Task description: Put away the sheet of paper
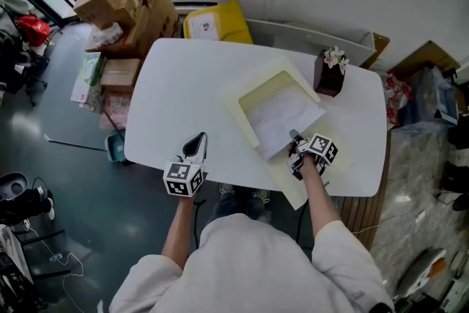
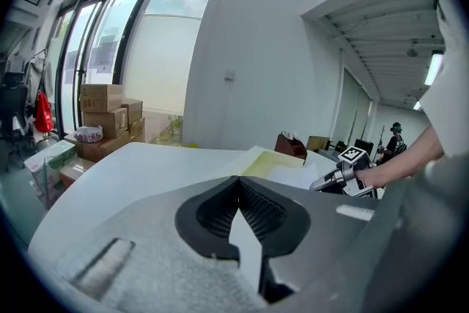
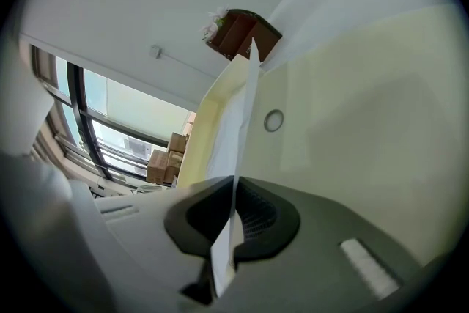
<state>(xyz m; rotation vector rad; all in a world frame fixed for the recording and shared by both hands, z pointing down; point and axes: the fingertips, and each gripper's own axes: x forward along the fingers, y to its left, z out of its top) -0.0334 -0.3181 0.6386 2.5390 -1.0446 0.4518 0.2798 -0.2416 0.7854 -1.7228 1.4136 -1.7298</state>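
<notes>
A white sheet of paper (image 1: 282, 121) lies slanted in an open cream tray (image 1: 253, 95) on the white table (image 1: 183, 84), its near corner sticking out over the tray's front rim. My right gripper (image 1: 295, 137) is shut on that corner. In the right gripper view the sheet (image 3: 238, 128) runs edge-on from between the jaws (image 3: 233, 190) up along the tray wall (image 3: 199, 128). Near the table's front left edge, my left gripper (image 1: 196, 145) is shut with nothing in it, and its view shows the jaws (image 2: 238, 190) closed, with the tray (image 2: 271, 165) ahead to the right.
A flat cream lid (image 1: 308, 187) with a round snap (image 3: 273, 120) lies under my right gripper. A dark box with flowers (image 1: 330, 73) stands behind the tray. Cardboard boxes (image 1: 128, 0) and a yellow bag (image 1: 216, 22) sit on the floor beyond the table.
</notes>
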